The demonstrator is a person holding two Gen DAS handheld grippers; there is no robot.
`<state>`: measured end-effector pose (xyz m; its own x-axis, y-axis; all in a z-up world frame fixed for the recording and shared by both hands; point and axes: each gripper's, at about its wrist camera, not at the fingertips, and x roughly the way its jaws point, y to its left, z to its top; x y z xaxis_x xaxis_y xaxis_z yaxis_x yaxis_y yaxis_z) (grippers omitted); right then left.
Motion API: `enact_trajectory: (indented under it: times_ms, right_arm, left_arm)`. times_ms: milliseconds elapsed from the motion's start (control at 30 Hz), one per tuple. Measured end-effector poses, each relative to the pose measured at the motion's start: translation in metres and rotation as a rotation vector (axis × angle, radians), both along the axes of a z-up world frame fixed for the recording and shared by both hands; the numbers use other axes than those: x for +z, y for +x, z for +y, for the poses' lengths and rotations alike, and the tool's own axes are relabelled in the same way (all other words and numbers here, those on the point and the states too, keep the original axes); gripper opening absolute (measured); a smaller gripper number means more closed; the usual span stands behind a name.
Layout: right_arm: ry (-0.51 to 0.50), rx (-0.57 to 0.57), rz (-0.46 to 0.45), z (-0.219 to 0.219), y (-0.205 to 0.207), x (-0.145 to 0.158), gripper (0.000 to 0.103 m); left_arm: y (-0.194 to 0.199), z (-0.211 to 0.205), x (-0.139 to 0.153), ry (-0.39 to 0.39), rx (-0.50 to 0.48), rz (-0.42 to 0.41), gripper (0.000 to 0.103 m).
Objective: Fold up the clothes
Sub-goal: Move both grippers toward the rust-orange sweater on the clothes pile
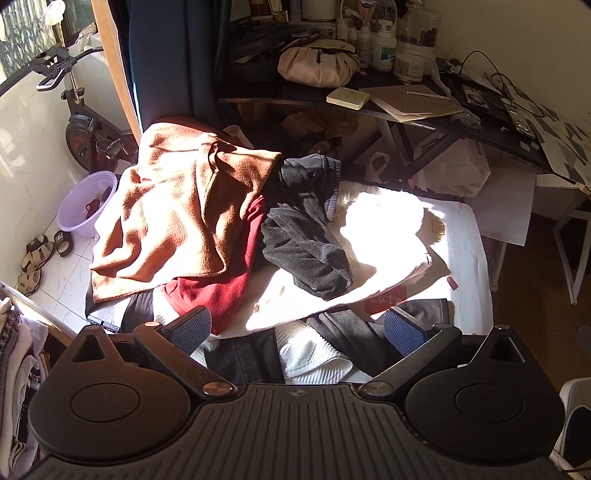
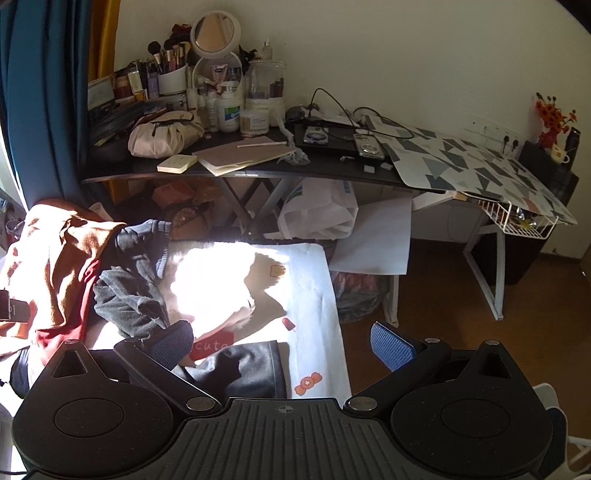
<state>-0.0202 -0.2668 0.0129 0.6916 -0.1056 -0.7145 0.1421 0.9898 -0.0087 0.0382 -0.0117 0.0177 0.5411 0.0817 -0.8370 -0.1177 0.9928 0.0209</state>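
Clothes pile [image 1: 236, 229] heaped on white counter [image 2: 317, 295], unfolded. Left gripper [image 1: 297, 328] jaws wide, empty, directly over pile's near edge. Right gripper [image 2: 282, 345] jaws wide, empty, right of pile. Left nearer.

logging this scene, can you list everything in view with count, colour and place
brown top: 1, rust brown, pile's left top
red garment: 1, dark red, under brown top
black fleece: 1, black, pile centre
white cloth: 1, white with prints, under pile
basin: 1, lilac, floor left
sandals: pair, tan, floor left
desk: 1, black, behind pile
pouch: 1, beige, on desk
notebook: 1, pink, on desk
mirror: 1, white, desk back
left tongs: 1, black, blue pads, open over pile
right tongs: 1, same, open at cloth's edge
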Motion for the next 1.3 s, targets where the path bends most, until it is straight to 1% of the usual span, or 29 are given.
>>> enact_trajectory:
  times_ms: [67, 167, 233, 433, 533, 700, 733, 867, 967, 1133, 1300]
  right_arm:
    - [0.045, 0.023, 0.009, -0.007, 0.004, -0.006, 0.102]
    - [0.1, 0.059, -0.006, -0.014, 0.009, -0.011, 0.102]
    - [0.12, 0.084, -0.023, -0.018, 0.012, -0.013, 0.102]
    - [0.116, 0.154, -0.048, -0.03, 0.026, -0.022, 0.102]
    - [0.12, 0.183, -0.057, -0.034, 0.033, -0.026, 0.102]
    - [0.142, 0.233, -0.049, -0.035, 0.042, -0.031, 0.102]
    - [0.15, 0.241, -0.046, -0.036, 0.043, -0.031, 0.102]
    - [0.18, 0.259, -0.024, -0.04, 0.046, -0.033, 0.102]
    - [0.204, 0.255, -0.004, -0.044, 0.046, -0.034, 0.102]
    - [0.155, 0.259, -0.014, -0.046, 0.042, -0.035, 0.102]
    - [0.163, 0.266, -0.031, -0.054, 0.038, -0.037, 0.102]
  left_arm:
    - [-0.004, 0.001, 0.0, 0.01, 0.009, -0.008, 0.102]
    - [-0.009, 0.004, -0.002, 0.02, 0.043, -0.01, 0.102]
    - [-0.013, 0.008, -0.002, -0.006, 0.07, -0.015, 0.102]
    - [-0.028, 0.022, -0.001, -0.114, 0.184, -0.051, 0.102]
    - [-0.036, 0.023, 0.002, -0.097, 0.224, -0.064, 0.102]
    - [-0.042, 0.017, 0.005, -0.041, 0.27, -0.064, 0.102]
    - [-0.044, 0.015, 0.005, -0.046, 0.277, -0.067, 0.102]
    - [-0.045, 0.008, 0.004, -0.065, 0.283, -0.076, 0.102]
    - [-0.042, -0.003, 0.003, -0.055, 0.267, -0.079, 0.102]
    - [-0.042, -0.022, 0.003, -0.039, 0.245, -0.086, 0.102]
    - [-0.048, -0.034, 0.001, -0.026, 0.22, -0.118, 0.102]
